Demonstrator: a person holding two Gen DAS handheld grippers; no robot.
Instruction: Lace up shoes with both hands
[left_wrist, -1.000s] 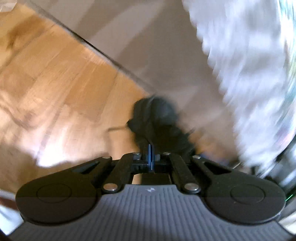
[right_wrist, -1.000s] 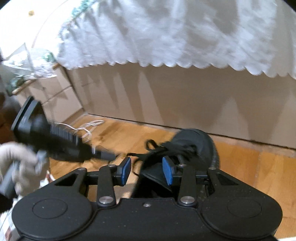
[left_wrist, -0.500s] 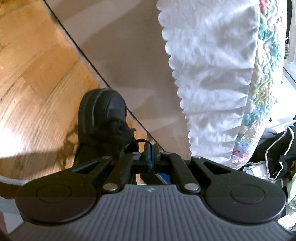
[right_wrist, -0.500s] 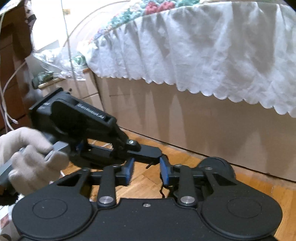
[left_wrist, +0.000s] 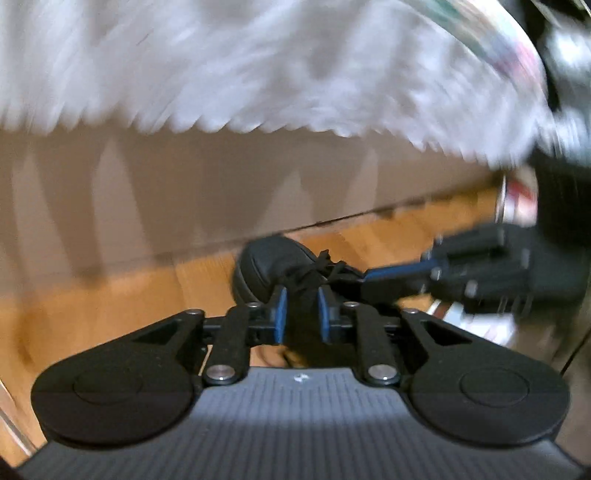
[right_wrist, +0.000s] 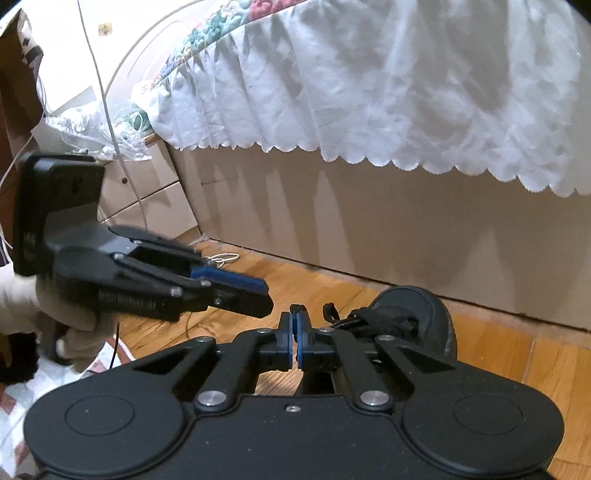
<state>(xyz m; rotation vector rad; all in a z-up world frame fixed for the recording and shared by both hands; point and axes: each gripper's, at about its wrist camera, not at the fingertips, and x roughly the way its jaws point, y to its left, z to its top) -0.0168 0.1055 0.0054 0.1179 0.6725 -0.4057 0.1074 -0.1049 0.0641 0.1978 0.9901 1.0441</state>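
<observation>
A black shoe (left_wrist: 266, 266) is seen on the wooden floor (left_wrist: 110, 295) in the middle of the left wrist view, with its toe turned toward the beige bed base (left_wrist: 184, 184). The left claw (left_wrist: 302, 314) is placed low in the centre of that view, directly over the shoe; its blue pads (left_wrist: 281, 314) are held apart, with the dark tongue and the black laces (left_wrist: 314, 273) seen between them. It cannot be told whether anything is touched by the pads. This view is blurred.

In the right wrist view the shoe (right_wrist: 417, 314) lies at the lower right of centre, near the bed base (right_wrist: 369, 229). The right claw (right_wrist: 296, 338) is at the lower centre, to the left of the shoe, and its pads are pressed together. A thin black lace end (right_wrist: 295, 308) is seen just above its tips; it seems to be pinched, but this is not fully clear. The left claw (right_wrist: 255, 291) enters from the left side, held by a gloved hand (right_wrist: 74, 325), its tips near the right claw. A white scalloped bed skirt (right_wrist: 369, 92) hangs across the upper part of the frame.
</observation>
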